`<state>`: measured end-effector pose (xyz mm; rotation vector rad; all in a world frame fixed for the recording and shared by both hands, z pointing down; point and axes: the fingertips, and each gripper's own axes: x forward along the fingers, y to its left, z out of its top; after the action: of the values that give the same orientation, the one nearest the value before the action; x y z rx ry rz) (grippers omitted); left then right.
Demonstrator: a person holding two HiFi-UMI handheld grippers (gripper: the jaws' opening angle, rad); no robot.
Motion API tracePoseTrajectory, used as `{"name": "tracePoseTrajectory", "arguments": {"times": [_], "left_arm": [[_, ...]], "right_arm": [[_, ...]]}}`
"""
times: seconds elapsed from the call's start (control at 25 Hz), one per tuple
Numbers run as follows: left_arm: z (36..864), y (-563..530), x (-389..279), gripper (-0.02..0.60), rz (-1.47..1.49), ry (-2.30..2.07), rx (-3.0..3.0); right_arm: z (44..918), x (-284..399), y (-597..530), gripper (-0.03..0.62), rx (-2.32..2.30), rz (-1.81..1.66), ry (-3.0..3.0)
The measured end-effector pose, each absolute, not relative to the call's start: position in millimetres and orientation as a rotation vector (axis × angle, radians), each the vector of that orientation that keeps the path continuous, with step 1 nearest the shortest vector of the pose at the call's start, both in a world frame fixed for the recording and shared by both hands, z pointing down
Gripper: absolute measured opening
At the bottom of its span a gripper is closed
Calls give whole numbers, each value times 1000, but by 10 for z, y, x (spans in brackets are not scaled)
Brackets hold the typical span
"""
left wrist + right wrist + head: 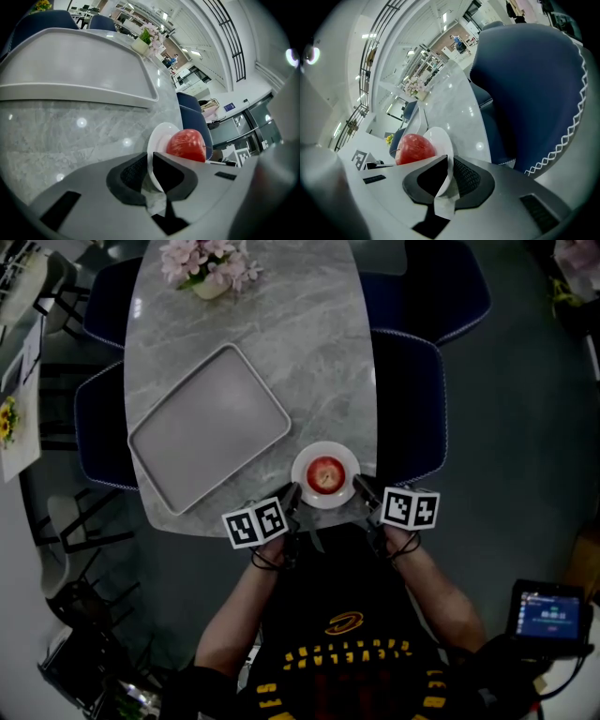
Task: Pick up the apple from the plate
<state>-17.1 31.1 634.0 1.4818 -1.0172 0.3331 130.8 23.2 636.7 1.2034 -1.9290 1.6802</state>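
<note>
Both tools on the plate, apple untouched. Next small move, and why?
Probably open the right tool and release the rim. Both it and the left tool are clamped on opposite edges of the white plate, while the red apple sits free in the middle. The left grip can likely steady the plate while the right goes for the apple.

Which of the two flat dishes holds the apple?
The small round white plate, carrying the red apple, its rim gripped by the left tool and right tool. The large grey rectangular tray holds nothing.
</note>
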Motion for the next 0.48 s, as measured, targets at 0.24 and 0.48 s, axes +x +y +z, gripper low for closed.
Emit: {"name": "tracePoseTrajectory", "arguments": {"times": [0.24, 0.48], "left_arm": [[6539, 138, -181, 40, 348, -1028, 1468], [6551, 177, -200, 40, 352, -1028, 1457]], "right_arm": [[6581, 1293, 20, 48, 1183, 1683, -1927], [6587, 1273, 51, 48, 1174, 1684, -1922]]}}
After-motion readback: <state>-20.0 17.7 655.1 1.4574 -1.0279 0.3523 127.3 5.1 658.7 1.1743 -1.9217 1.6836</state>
